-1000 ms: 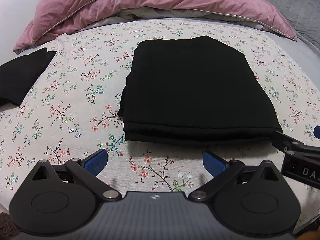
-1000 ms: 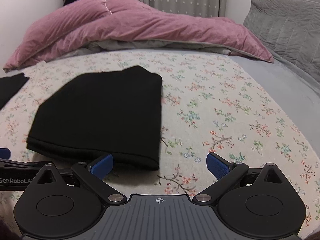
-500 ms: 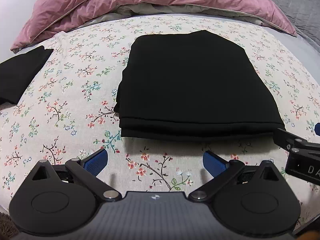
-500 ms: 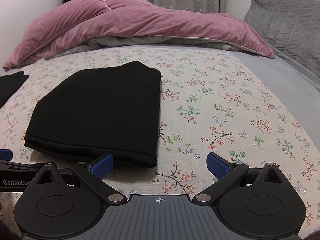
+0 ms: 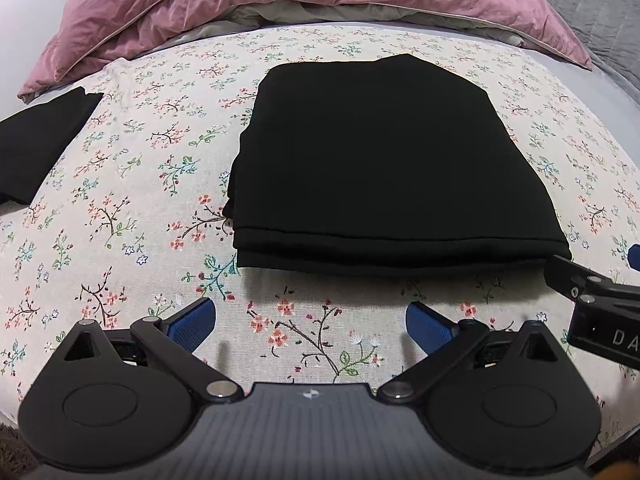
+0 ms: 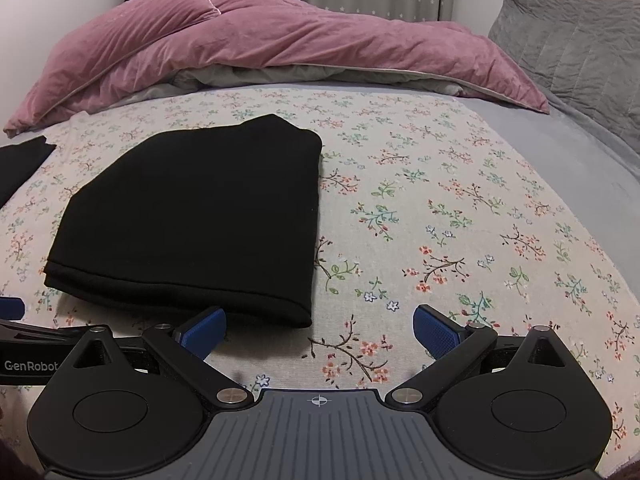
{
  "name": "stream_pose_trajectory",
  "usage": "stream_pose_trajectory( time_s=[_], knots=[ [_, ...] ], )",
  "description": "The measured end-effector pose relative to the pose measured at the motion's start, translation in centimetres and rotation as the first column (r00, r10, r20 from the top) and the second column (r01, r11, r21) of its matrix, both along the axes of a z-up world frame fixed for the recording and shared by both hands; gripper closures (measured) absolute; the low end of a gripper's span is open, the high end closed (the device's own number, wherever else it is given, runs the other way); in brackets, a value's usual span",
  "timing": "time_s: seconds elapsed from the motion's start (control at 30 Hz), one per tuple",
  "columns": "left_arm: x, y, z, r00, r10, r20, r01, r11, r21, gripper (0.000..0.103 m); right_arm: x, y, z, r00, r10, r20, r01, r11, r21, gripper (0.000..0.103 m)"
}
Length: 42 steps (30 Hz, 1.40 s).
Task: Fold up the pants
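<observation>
The black pants [image 5: 380,168] lie folded into a flat rectangle on the floral sheet [image 5: 132,216]; they also show in the right wrist view [image 6: 200,216]. My left gripper [image 5: 310,322] is open and empty, just short of the folded near edge. My right gripper [image 6: 318,330] is open and empty, in front of the pants' near right corner. The right gripper's body shows at the right edge of the left wrist view [image 5: 592,296]. The left gripper's body shows at the left edge of the right wrist view [image 6: 24,344].
A second black folded garment [image 5: 40,140] lies at the far left of the bed. A pink duvet [image 6: 260,48] is bunched along the back. A grey quilted pillow [image 6: 576,48] sits at the back right, with grey sheet [image 6: 560,136] beside it.
Both grippers have drawn back a little from the folded pants and risen slightly. The pants have not moved. Both grippers stay open.
</observation>
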<state>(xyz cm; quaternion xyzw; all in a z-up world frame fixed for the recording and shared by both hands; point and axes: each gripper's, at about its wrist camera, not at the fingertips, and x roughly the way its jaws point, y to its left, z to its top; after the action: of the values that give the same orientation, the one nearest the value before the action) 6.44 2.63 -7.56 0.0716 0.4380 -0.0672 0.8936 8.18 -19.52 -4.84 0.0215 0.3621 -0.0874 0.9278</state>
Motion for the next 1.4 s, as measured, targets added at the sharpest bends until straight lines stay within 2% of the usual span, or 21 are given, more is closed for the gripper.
stream_pose_trajectory(
  time_s=[1.4],
  knots=[
    [-0.14,-0.03,0.04,1.000,0.000,-0.006,0.000,1.000,-0.005,0.000,0.23,0.23,-0.94,1.000,0.014,-0.022,-0.014,1.000,-0.008,0.002]
  ],
)
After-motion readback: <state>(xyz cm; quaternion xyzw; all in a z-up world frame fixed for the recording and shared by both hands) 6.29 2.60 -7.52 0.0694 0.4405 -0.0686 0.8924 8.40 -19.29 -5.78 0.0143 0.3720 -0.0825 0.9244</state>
